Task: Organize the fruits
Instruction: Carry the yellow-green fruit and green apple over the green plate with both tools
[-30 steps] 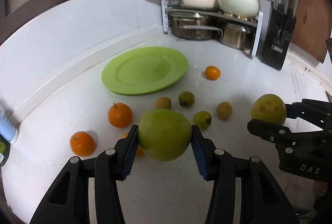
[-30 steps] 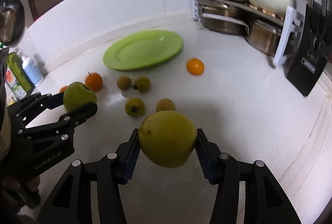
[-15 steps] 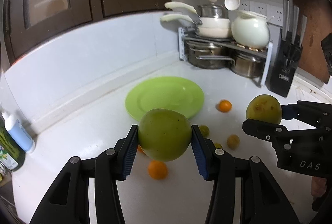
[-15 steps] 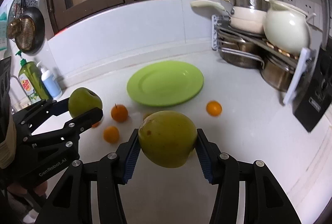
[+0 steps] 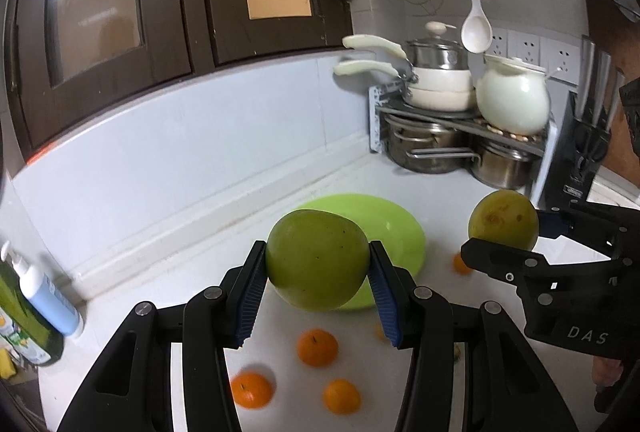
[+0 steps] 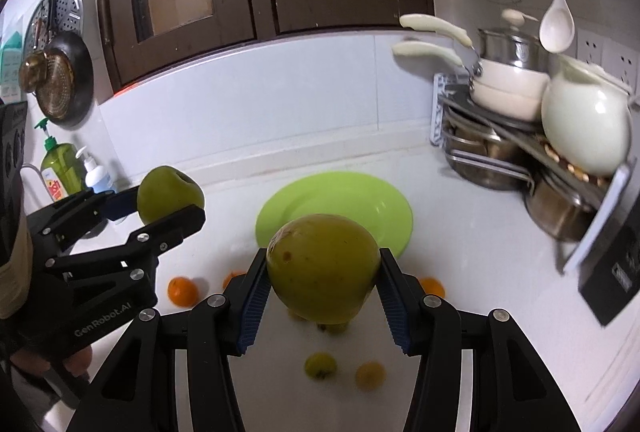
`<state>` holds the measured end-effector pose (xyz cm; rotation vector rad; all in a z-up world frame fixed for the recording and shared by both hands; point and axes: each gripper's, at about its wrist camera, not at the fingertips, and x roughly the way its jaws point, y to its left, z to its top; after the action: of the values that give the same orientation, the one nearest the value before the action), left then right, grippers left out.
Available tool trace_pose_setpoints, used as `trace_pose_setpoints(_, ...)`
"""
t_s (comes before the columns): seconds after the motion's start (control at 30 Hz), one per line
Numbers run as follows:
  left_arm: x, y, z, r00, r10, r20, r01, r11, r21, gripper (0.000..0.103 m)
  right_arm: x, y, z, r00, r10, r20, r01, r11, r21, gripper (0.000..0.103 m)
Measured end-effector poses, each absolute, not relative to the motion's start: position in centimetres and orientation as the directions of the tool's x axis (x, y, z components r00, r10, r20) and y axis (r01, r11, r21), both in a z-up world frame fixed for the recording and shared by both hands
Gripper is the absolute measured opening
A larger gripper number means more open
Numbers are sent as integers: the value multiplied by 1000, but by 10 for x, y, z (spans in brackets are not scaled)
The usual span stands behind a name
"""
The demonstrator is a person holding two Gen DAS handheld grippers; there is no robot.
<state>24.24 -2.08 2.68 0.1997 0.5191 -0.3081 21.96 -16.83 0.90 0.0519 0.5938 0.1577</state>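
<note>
While the left gripper point(image 5: 317, 263) clenched a green apple point(image 5: 316, 259) and the right gripper point(image 6: 322, 268) gripped a yellower one point(image 6: 322, 267) — both aloft near the green plate point(image 6: 360, 197) — the carry was on, and next came lowering and releasing.

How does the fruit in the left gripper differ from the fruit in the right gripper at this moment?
The left gripper's apple is a cleaner, brighter green; the right gripper's fruit is more yellow-olive with brown blemishes. In the right wrist view the apple shows a stem dimple facing up; the yellowish fruit shows none. Both are similar in size, clamped between blue pads and held above the counter near the green plate.
</note>
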Motion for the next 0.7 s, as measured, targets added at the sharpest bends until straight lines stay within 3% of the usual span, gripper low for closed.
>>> trace_pose_setpoints(0.23, 279, -29, 22, 811, -234, -537, 340, 934, 107, 49, 255, -174, 8, 816, 164, -555, -135, 986, 93, 53)
trace_pose_setpoints(0.7, 355, -37, -25, 707, -238, -666, 364, 930, 53, 49, 333, -179, -21, 757, 169, -631, -158, 985, 74, 53)
